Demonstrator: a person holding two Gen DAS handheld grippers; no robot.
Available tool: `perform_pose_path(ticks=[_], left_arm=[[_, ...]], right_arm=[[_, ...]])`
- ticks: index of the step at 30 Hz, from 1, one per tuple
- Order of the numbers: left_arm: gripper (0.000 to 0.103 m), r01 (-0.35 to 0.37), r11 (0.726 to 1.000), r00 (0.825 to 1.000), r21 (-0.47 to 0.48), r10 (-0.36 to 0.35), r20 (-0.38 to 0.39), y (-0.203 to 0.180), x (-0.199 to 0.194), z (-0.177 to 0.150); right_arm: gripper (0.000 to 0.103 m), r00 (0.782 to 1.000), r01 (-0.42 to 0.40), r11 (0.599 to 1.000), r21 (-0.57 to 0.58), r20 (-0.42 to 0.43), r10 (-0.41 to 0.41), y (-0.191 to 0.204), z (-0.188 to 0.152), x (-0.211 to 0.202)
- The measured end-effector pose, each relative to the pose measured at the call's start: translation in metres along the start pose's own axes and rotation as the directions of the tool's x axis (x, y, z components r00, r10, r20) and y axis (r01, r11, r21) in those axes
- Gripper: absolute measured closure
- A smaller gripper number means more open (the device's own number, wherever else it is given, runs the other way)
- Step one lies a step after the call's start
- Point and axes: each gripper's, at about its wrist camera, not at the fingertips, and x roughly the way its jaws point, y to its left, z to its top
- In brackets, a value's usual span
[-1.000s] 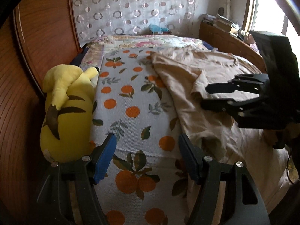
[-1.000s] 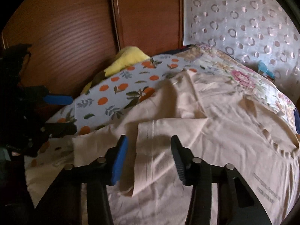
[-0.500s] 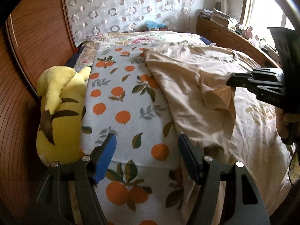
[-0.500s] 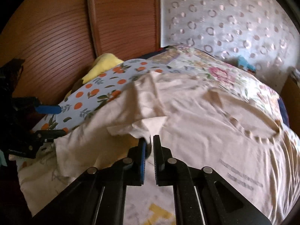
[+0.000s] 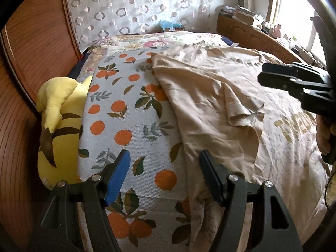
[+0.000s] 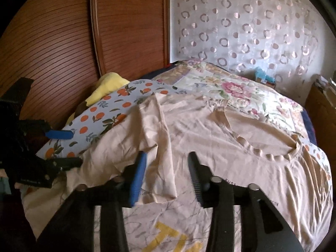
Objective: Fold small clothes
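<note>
A beige T-shirt (image 5: 210, 96) (image 6: 231, 147) with yellow lettering lies spread on the bed. Its sleeve (image 5: 241, 109) (image 6: 161, 130) is folded inward over the body. My right gripper (image 6: 167, 157) (image 5: 264, 73) hovers over that sleeve with its jaws opening; the fabric lies loose between them and the pads do not press on it. My left gripper (image 5: 164, 155) (image 6: 69, 148) stands open low over the shirt's near side edge and the orange-print blanket (image 5: 126, 109), holding nothing.
A yellow plush toy (image 5: 56, 121) (image 6: 109, 84) lies against the wooden panel (image 5: 31, 52) at the bed's left. A floral quilt (image 6: 231, 88) covers the far end. A wooden shelf (image 5: 247, 27) with books runs along the right. A hand (image 5: 323, 134) holds the right gripper.
The right gripper shut on the sleeve, lifted it inward over the shirt, then parted its jaws and let it drop folded. The left gripper drifted slightly and stayed open.
</note>
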Motion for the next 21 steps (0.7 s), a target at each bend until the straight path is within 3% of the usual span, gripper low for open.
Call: perform_pose_path(ticks=[6, 10, 16, 18, 20, 21], left_arm=[[0.026, 0.008, 1.000, 1.000, -0.013, -0.008, 0.017, 0.003, 0.004, -0.002], [0.026, 0.008, 1.000, 1.000, -0.014, -0.007, 0.019, 0.003, 0.004, -0.002], [0.023, 0.012, 1.000, 1.000, -0.011, -0.012, 0.017, 0.002, 0.004, -0.002], [0.023, 0.011, 1.000, 1.000, -0.010, -0.010, 0.016, 0.001, 0.005, -0.002], [0.023, 0.011, 1.000, 1.000, -0.010, -0.011, 0.017, 0.001, 0.005, -0.002], [0.023, 0.011, 1.000, 1.000, -0.011, -0.011, 0.017, 0.001, 0.004, -0.002]], right_arm=[[0.059, 0.996, -0.088, 0.996, 0.002, -0.019, 0.088, 0.004, -0.001, 0.006], [0.059, 0.985, -0.153, 0.988, -0.023, -0.079, 0.151, 0.012, -0.004, 0.022], [0.059, 0.983, -0.123, 0.991, -0.056, -0.145, 0.114, 0.017, -0.006, 0.045], [0.067, 0.984, -0.112, 0.991, -0.069, -0.148, 0.101, 0.017, -0.005, 0.046], [0.088, 0.984, -0.112, 0.991, -0.078, -0.150, 0.100, 0.017, -0.003, 0.045], [0.092, 0.984, -0.109, 0.991, -0.081, -0.151, 0.096, 0.016, -0.001, 0.047]])
